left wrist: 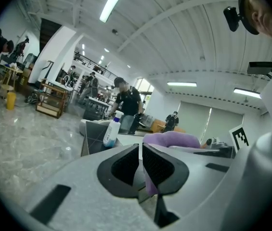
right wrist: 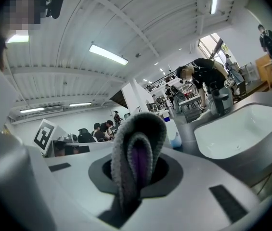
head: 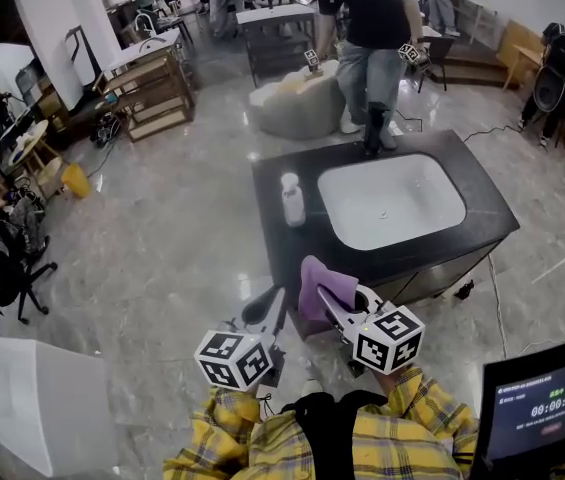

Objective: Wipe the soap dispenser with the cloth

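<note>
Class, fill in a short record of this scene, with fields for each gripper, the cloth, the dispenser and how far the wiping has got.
left gripper: shut, nothing between its jaws
right gripper: shut on the cloth
cloth: purple, folded, sticking up from the right jaws, apart from the dispenser
dispenser: upright on the dark counter, left of the sink in the head view
wiping: not yet begun
</note>
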The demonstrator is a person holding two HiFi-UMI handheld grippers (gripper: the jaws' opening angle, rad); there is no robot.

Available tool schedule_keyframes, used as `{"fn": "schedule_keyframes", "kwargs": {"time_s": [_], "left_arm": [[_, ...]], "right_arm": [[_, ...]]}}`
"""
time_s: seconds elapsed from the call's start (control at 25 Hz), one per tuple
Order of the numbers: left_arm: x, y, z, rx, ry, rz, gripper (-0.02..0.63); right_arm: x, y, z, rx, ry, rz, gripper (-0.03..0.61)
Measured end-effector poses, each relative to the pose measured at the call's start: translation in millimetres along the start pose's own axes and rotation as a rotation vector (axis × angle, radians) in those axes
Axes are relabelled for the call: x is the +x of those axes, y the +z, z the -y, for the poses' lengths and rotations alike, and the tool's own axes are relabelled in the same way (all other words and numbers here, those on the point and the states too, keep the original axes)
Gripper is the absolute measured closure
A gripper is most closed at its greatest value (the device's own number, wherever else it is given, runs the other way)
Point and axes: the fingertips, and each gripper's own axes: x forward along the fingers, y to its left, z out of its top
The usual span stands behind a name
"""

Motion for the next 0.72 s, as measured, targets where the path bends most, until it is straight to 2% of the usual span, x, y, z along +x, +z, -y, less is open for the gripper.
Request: {"fn": "schedule_keyframes", "kwargs": {"time_s": [0.32,0.72], "left_arm": [[14,7,-41,-0.020,0.006,-0.009,0.589],[66,30,-72,-0.001,0.033,0.013,0.588]], "right_arm": [[38,2,16,0.010,-0.022,-0.005,0.537],[78,27,72,0.024,-0.035,0.024,0.537]]}}
